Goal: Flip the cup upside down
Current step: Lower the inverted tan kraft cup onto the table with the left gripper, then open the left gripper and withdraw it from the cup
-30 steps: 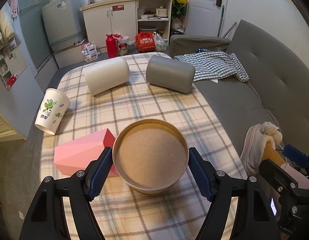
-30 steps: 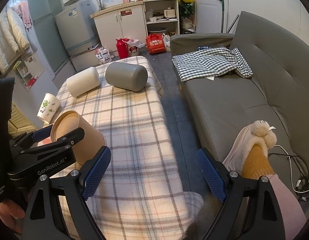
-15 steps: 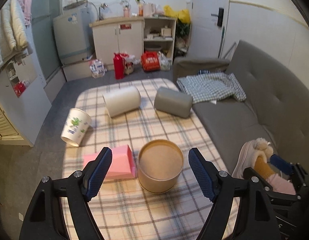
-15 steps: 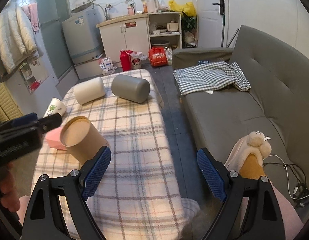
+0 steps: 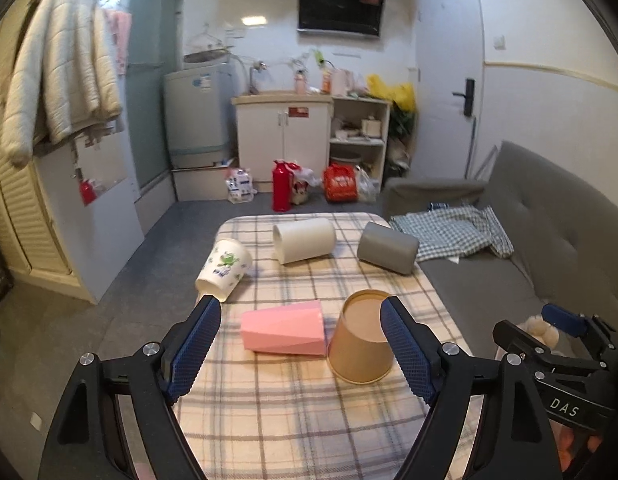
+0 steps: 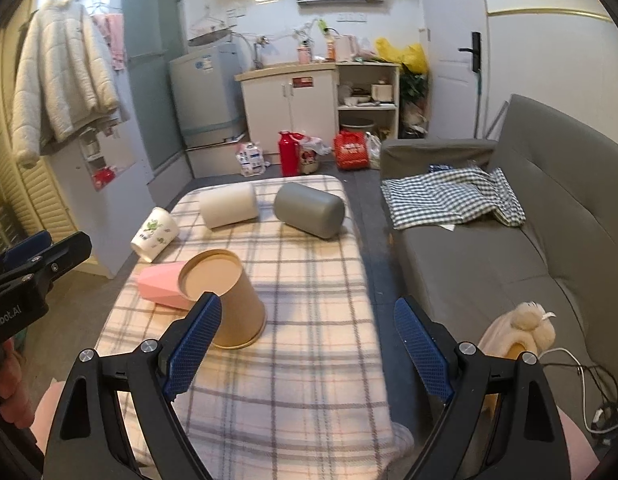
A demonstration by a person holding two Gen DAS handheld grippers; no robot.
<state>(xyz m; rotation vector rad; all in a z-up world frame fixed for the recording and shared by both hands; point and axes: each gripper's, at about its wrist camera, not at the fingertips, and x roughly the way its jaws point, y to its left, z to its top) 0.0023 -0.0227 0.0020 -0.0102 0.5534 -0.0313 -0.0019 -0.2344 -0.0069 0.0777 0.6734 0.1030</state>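
Note:
A brown paper cup (image 5: 361,344) stands upside down on the plaid-covered table (image 5: 293,412), its flat base up. It also shows in the right wrist view (image 6: 225,300). My left gripper (image 5: 301,344) is open and empty, held back above the near part of the table, apart from the cup. My right gripper (image 6: 309,344) is open and empty, over the table's right side. The left gripper's body shows at the left edge of the right wrist view (image 6: 33,272).
A pink cup (image 5: 285,332) lies on its side touching the brown cup. A white printed cup (image 5: 223,270), a white cup (image 5: 305,238) and a grey cup (image 5: 389,248) lie on their sides farther back. A grey sofa (image 6: 509,248) stands right of the table.
My left gripper has let go of the brown cup and pulled back and up; the cup stays upside down on the table. The right gripper rose slightly.

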